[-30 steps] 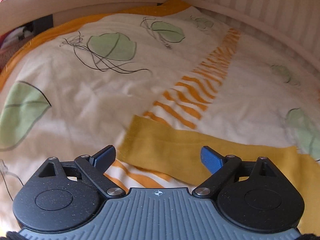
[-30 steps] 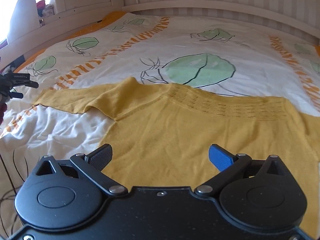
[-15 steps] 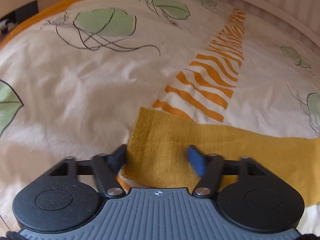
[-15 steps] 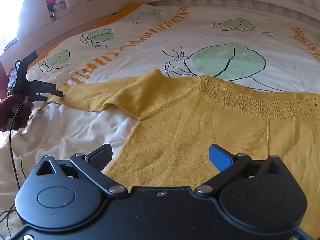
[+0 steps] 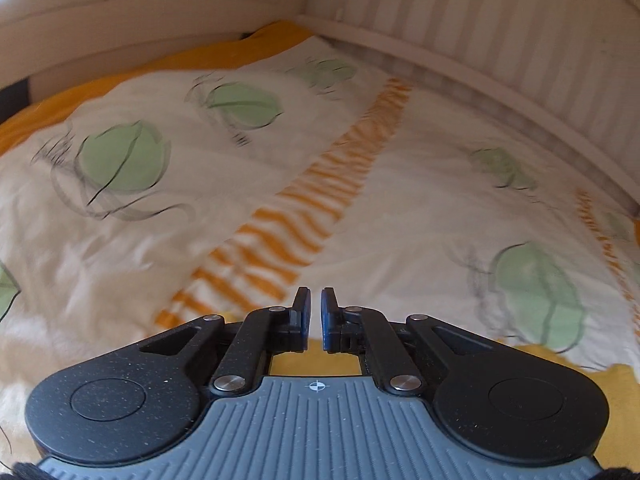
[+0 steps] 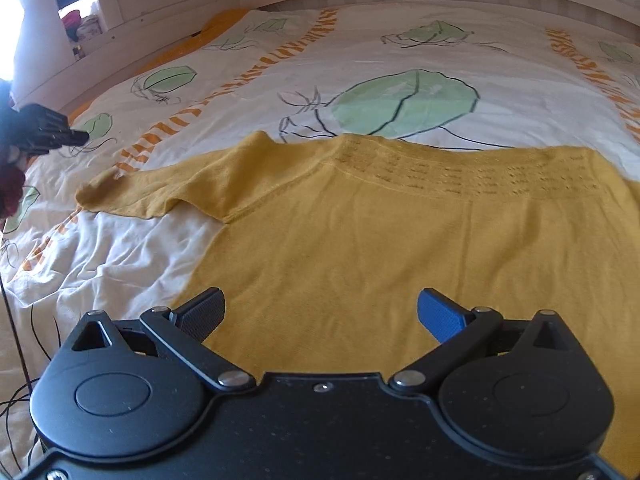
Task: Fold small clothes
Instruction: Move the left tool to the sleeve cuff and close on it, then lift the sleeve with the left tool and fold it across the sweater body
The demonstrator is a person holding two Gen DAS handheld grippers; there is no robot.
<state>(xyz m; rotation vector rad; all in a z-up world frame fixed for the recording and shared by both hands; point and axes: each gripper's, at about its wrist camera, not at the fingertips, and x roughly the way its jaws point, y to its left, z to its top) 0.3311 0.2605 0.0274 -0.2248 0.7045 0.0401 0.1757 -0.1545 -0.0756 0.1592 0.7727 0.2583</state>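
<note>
Black left gripper (image 5: 315,320) tilted downward

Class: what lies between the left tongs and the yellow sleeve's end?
Only bare duvet separates left tongs from sleeve, shown in the right wrist view.

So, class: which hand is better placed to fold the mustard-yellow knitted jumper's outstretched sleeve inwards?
Left, probably. The left gripper is nearest the sleeve cuff, though its jaws have just closed on no cloth and must reopen. The right gripper hovers open over the jumper's body, farther away.
</note>
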